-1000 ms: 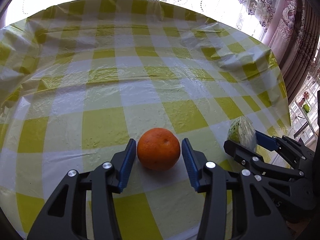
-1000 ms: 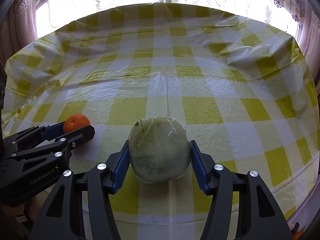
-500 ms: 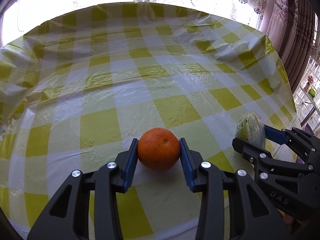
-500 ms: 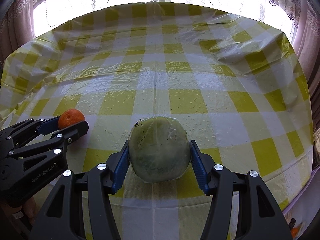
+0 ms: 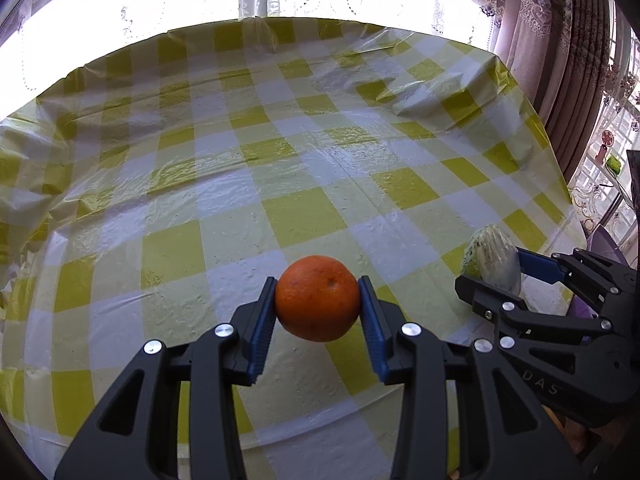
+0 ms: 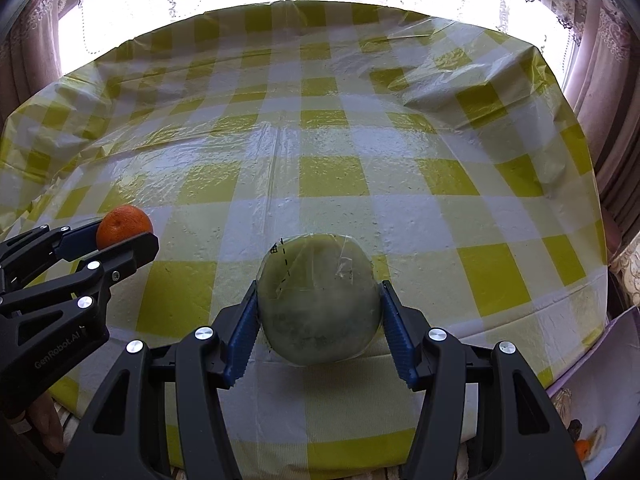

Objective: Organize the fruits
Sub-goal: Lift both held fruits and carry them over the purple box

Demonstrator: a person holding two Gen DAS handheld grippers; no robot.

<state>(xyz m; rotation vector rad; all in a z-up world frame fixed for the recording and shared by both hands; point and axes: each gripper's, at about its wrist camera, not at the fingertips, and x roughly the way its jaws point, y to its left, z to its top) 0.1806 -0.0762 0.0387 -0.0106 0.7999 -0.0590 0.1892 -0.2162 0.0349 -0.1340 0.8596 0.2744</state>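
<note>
Above the near edge of the checked tablecloth [image 5: 304, 216]: 2 grippers, 2 fruits.

1 orange [image 5: 317, 298] is clamped between the blue pads of the left gripper [image 5: 318, 300], on the left of the scene. 1 green melon in clear film [image 6: 317, 300] is pinched in the right gripper [image 6: 318, 312], on the right. Both fruits are held clear of the cloth, near its near edge.

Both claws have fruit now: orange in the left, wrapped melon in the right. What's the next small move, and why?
Probably carry both forward over the tablecloth and keep the grips closed. The left claw pinches the orange and the right claw clamps the wrapped melon. No bowl or tray shows, so a drop spot isn't clear yet.
</note>
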